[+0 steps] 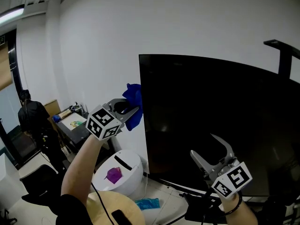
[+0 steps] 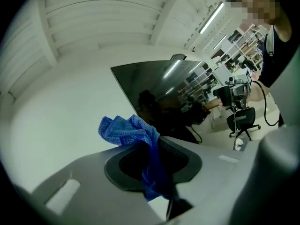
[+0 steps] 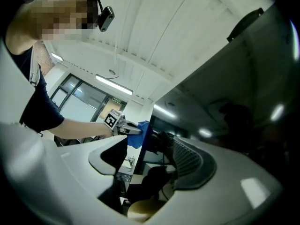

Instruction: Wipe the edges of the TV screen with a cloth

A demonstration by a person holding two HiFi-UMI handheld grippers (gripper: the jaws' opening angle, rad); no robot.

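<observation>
**Task status.** The large black flat TV screen [image 1: 211,107] stands upright against a white wall. The left gripper [image 1: 132,110] holds a crumpled blue microfibre cloth [image 1: 134,97] against the upper part of the screen's left edge. From the head view the cloth appears to touch or overlap that edge. The step in hand is judged to be the wipe along the left edge.

No streak or mark shows which lengths are already wiped, so finished work cannot be confirmed. The lower left edge, the bottom edge, the top edge and the right edge are all clear of the cloth. Treat them as still to be done.

**Gripper state.**
- Left gripper: jaws closed tight on the cloth. A bunch of cloth stands out beyond the jaw tips, and a fold hangs down between the pads.
- Right gripper [image 1: 201,144]: jaws spread wide with nothing between the pads. It is raised in front of the lower part of the screen, well apart from the cloth.

**Containers.** A white round bin [image 1: 133,175] stands on the floor, below the left gripper and beside the screen's lower left corner. A crumpled purple item [image 1: 114,174] sits at its top. Whether it lies in the opening or on the lid cannot be told. A turquoise crumpled item [image 1: 148,203] lies on the floor just beside the bin, outside it.
</observation>
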